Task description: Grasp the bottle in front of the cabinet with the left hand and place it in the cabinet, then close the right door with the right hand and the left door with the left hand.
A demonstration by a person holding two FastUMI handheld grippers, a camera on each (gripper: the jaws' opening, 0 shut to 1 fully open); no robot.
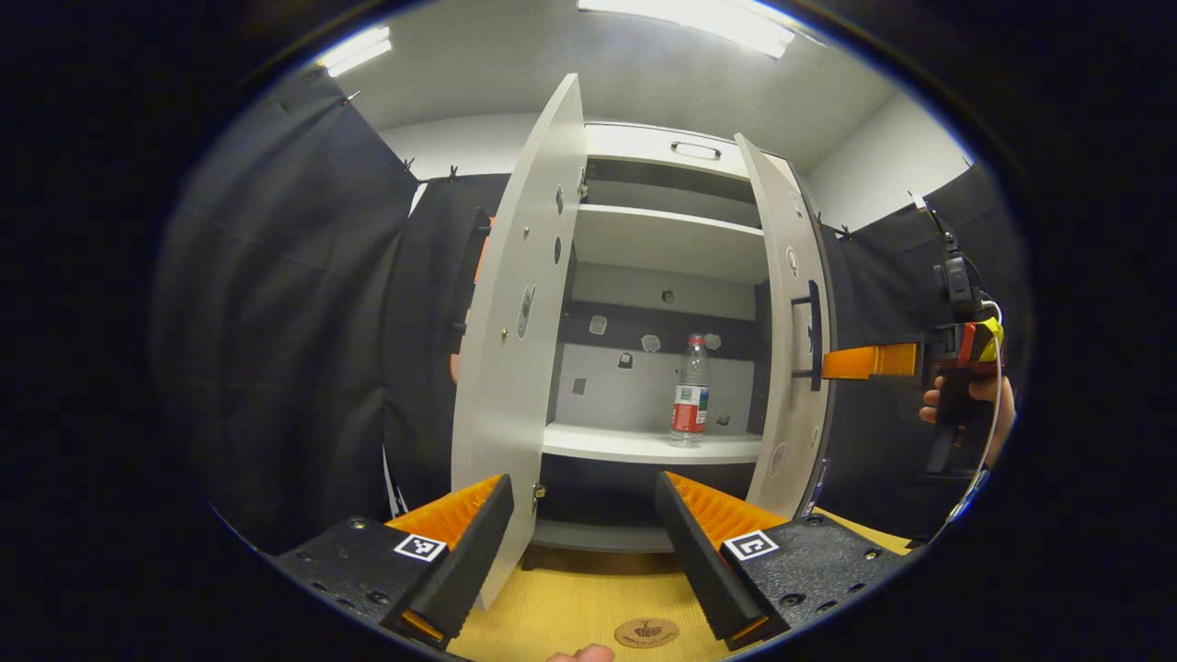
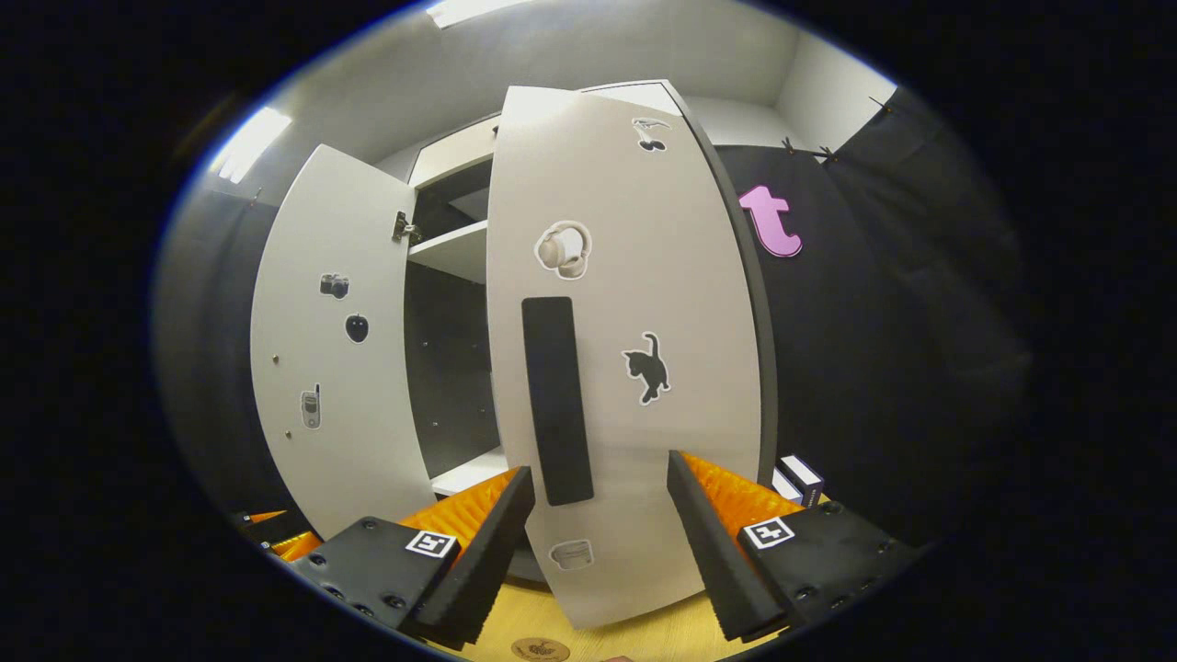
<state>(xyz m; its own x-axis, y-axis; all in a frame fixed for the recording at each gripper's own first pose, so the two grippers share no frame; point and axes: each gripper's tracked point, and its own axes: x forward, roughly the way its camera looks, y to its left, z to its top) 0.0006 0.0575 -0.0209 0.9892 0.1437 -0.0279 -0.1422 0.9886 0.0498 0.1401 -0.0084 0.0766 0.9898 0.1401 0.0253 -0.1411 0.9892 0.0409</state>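
The right gripper (image 2: 598, 515), fingers spread and empty, faces the right door's (image 2: 625, 368) outer side; the bottle (image 1: 691, 391) stands shelved.

Bottle (image 1: 690, 391) stands upright on the cabinet's lower shelf (image 1: 644, 446), toward its right side, between the left door (image 1: 515, 340) and right door (image 1: 793, 331); the cabinet (image 1: 667, 244) sits on the desk (image 1: 570, 611), right gripper (image 1: 869, 361) just outside the right door

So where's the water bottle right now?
In the left gripper view, the bottle stands upright inside the cabinet on the lower shelf, toward its right side, near the right door.
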